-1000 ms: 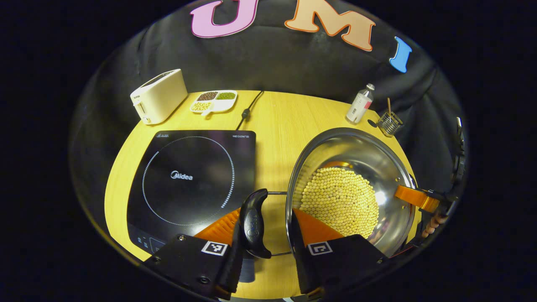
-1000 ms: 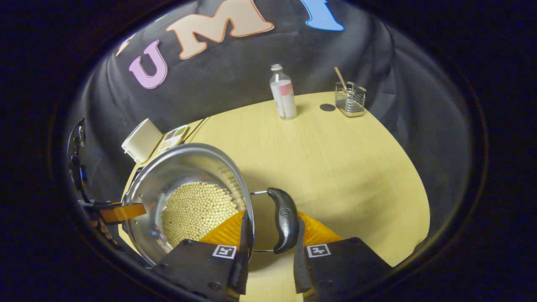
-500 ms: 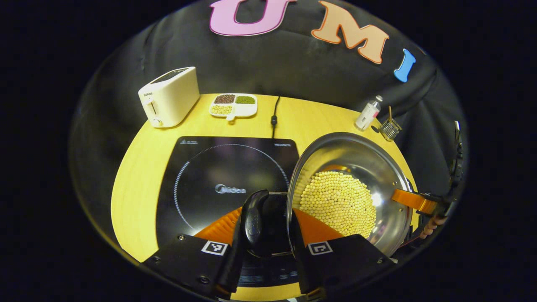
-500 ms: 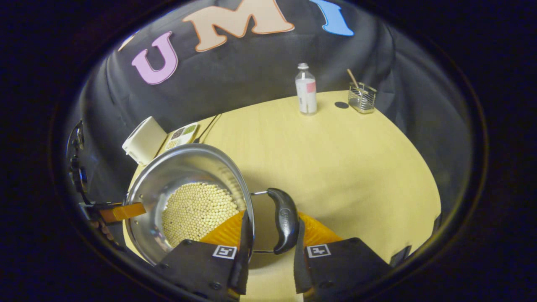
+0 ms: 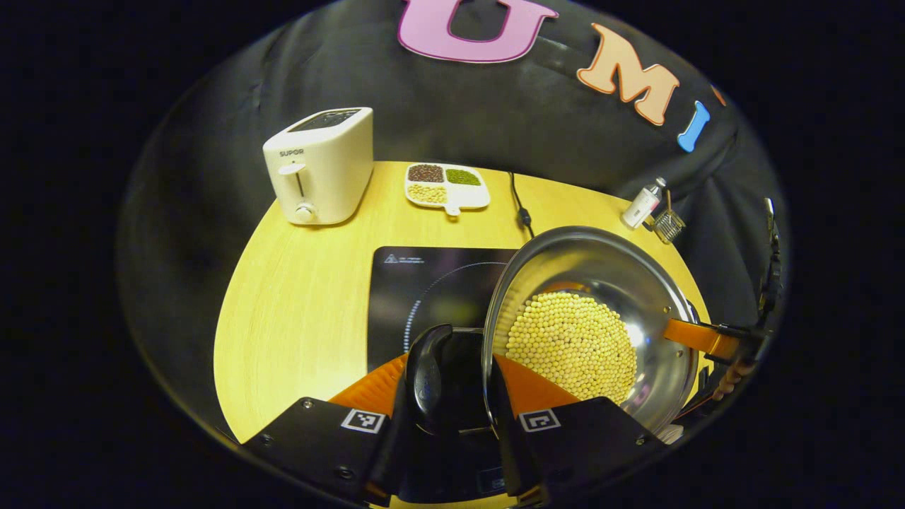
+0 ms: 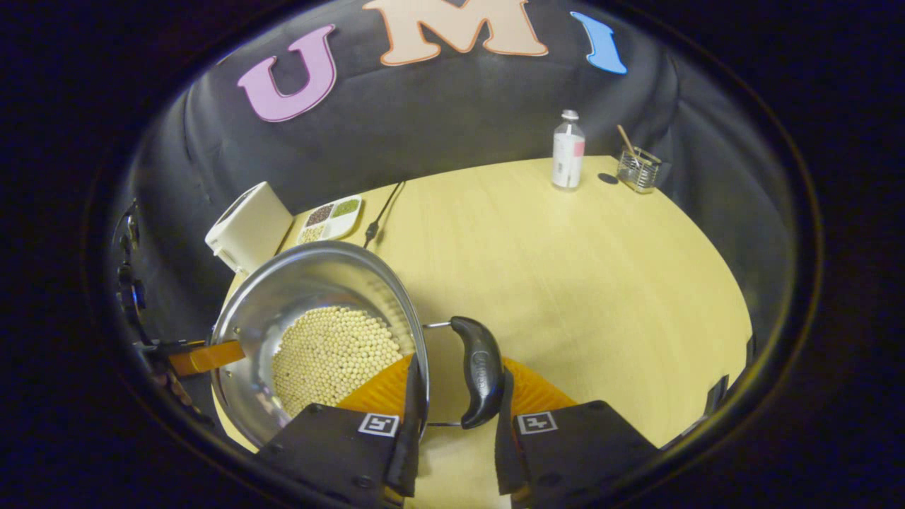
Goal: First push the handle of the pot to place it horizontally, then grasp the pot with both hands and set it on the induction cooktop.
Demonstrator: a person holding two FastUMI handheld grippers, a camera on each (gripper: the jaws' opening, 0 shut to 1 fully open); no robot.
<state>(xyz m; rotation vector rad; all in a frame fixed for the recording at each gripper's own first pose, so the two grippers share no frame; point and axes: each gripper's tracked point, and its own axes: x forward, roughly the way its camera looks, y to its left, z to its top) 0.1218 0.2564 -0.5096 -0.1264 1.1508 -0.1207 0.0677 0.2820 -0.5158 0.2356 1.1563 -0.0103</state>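
Hanging between the two claws, the pot (image 5: pixel 587 325) is being carried level above the table (image 5: pixel 304 297), its steel bowl part-filled with pale yellow beans (image 5: pixel 573 343). The left claw (image 5: pixel 444 396) is clenching on the black side handle (image 5: pixel 428 367), with one orange finger outside the grip and the other pressing by the pot's wall. The right claw (image 6: pixel 452 396) is doing likewise on the opposite handle (image 6: pixel 479 371). Gripping both sides looks deliberate: with loose beans inside, an even hold is keeping the rim from tipping.

The pot is sitting partly over the induction cooktop (image 5: pixel 424 283), whose black glass is lying just under the left handle and the near rim, so the setting-down is not yet finished. The pot probably needs to travel further toward the cooktop's ring before lowering.

Further out, a toaster (image 5: pixel 322 166) and a divided dish (image 5: pixel 447 185) of grains are standing at the table's far edge. A bottle (image 6: pixel 568 150) and a wire holder (image 6: pixel 638 168) are standing well apart from the pot, out of the carrying path.
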